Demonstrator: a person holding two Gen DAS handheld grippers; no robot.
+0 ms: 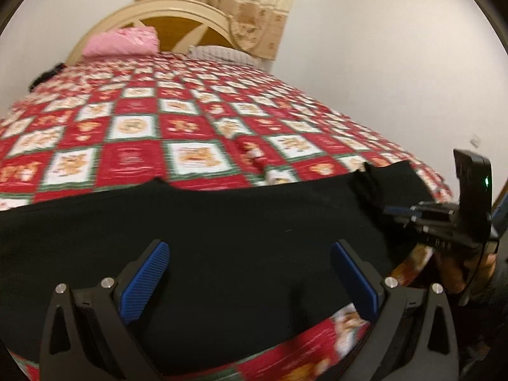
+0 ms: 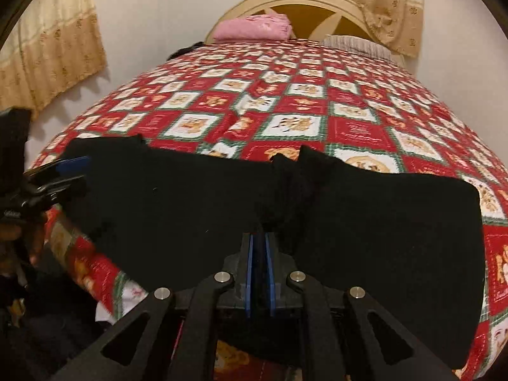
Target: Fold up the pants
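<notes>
Black pants [image 1: 222, 238] lie spread across the near end of a bed with a red checked quilt [image 1: 136, 158]. My left gripper [image 1: 249, 273] is open, its blue pads wide apart just above the pants, holding nothing. My right gripper [image 2: 258, 238] is shut on a bunched fold of the pants [image 2: 365, 222] near their middle. The right gripper also shows in the left wrist view [image 1: 406, 214] at the right edge of the pants. The left gripper shows in the right wrist view [image 2: 68, 166] at the left end of the pants.
A folded pink cloth [image 2: 254, 28] and a striped pillow [image 2: 358, 44] lie at the headboard [image 2: 301, 0]. Curtains [image 2: 54, 47] hang on the wall. The quilt [image 2: 285, 95] beyond the pants is bare. The bed edge drops off at the near left [image 2: 95, 270].
</notes>
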